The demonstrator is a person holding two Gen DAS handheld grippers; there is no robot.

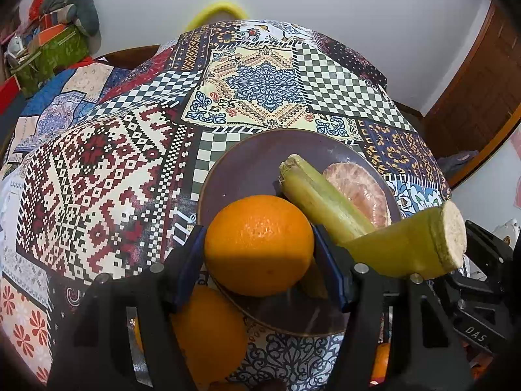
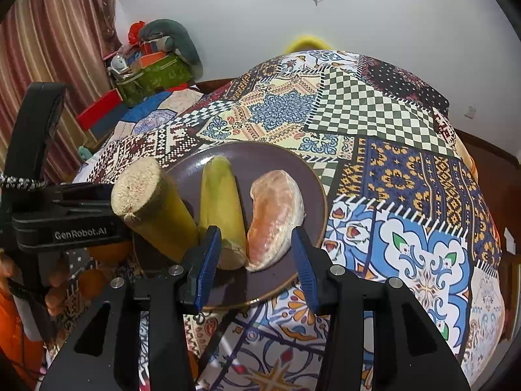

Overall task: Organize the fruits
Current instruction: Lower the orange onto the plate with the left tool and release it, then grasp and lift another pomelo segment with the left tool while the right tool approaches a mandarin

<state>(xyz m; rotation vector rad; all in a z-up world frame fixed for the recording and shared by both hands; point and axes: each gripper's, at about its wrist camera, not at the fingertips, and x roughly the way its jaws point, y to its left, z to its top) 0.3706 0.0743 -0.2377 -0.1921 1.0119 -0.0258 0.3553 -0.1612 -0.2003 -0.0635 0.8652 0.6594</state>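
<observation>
Left gripper [image 1: 259, 244] clamped on orange [image 1: 259, 244], fingers at its widest sides, above plate [image 1: 234, 169]. Round, firm, slippery: you squeeze evenly. Right gripper [image 2: 257, 254] fingers apart, soft peeled citrus [image 2: 276, 215] between them.

The left black two-finger tool with blue pads [image 1: 259, 254] grips a round orange fruit [image 1: 259, 244]; the right black tool [image 2: 257, 254] hangs with its jaws apart.

Pretty even indoor light, bright enough, nothing blown out. A hard shadow cuts across the lower half of the orange [image 1: 259, 244]. Heavy fisheye bulge bends the tablecloth [image 2: 390, 176], with dark vignetted corners. Focus looks sharp throughout.
</observation>
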